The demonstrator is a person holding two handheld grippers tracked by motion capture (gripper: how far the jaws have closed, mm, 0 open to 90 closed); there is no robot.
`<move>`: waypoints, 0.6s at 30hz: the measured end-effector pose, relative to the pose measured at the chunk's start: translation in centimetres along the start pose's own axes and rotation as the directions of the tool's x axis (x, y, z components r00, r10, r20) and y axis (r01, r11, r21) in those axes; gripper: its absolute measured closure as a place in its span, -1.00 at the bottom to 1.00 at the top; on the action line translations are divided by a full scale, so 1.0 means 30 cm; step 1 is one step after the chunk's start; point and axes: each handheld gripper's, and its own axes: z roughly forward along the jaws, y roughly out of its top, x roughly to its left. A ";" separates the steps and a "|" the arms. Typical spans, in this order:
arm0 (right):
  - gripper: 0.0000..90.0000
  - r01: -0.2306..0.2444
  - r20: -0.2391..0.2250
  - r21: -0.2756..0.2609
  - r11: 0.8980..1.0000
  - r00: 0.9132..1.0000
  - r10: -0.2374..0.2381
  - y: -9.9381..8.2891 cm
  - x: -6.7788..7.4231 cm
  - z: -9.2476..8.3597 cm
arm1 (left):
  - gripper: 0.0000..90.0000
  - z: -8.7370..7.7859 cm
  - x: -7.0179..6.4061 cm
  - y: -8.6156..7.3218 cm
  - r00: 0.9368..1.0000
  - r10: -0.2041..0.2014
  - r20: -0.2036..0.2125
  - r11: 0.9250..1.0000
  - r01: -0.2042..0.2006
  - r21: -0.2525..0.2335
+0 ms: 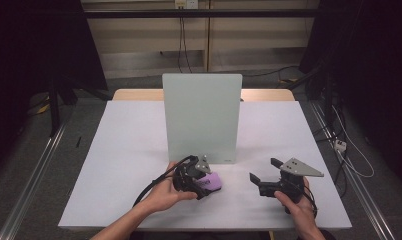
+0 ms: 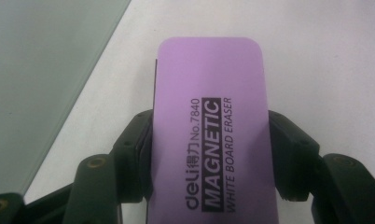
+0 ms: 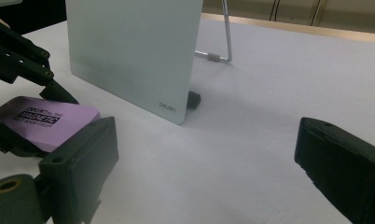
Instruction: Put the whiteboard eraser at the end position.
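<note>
Eraser [image 2: 209, 130]: purple magnetic whiteboard type, printed face up, clamped across its width between the left gripper's [image 1: 201, 181] jaws, one jaw on each long side. It sits low over the table [image 1: 124, 150], toward the near edge, just in front of the board's [image 1: 201, 117] lower edge; contact with the table can't be told. The label reads along the jaw axis, so the long end sticks forward, likely so the felt underside can be brought flat onto the board.

Board: pale, upright, leaning back on a wire stand [image 3: 223, 46], middle of the table, face toward the person. That tilt gives a wipeable face within reach of both hands.

Right gripper [image 1: 269, 175]: jaws spread wide, nothing between them, held near the near-right part of the table, well apart from the eraser and angled toward the board. Judgement: it's on standby, maybe to steady the board if the wipe pushes it back.

Risk: the board is light on its stand, so a hard press could tip or slide it.
</note>
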 end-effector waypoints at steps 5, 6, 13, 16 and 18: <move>-0.86 0.006 0.005 -0.001 1.000 1.000 -0.006 0.000 0.004 -0.006 | -0.14 0.012 0.005 -0.008 0.999 -0.021 0.026 0.999 0.022 -0.030; -0.86 0.005 0.005 -0.001 1.000 1.000 -0.005 0.000 0.005 -0.007 | -0.18 0.014 0.002 -0.011 1.000 -0.023 0.017 0.999 0.023 -0.039; -0.86 0.006 0.006 0.000 1.000 1.000 -0.006 0.000 0.008 -0.006 | -0.58 -0.002 -0.003 -0.014 1.000 0.002 -0.008 0.998 -0.003 -0.059; -0.86 0.006 0.007 0.001 1.000 1.000 -0.006 0.000 0.007 -0.006 | -0.82 -0.006 -0.013 -0.015 1.000 0.014 0.024 0.996 -0.012 -0.089; -0.86 0.007 0.004 0.002 1.000 1.000 -0.007 0.000 0.006 -0.005 | -0.84 -0.014 -0.022 -0.013 1.000 0.022 -0.006 0.996 -0.023 -0.086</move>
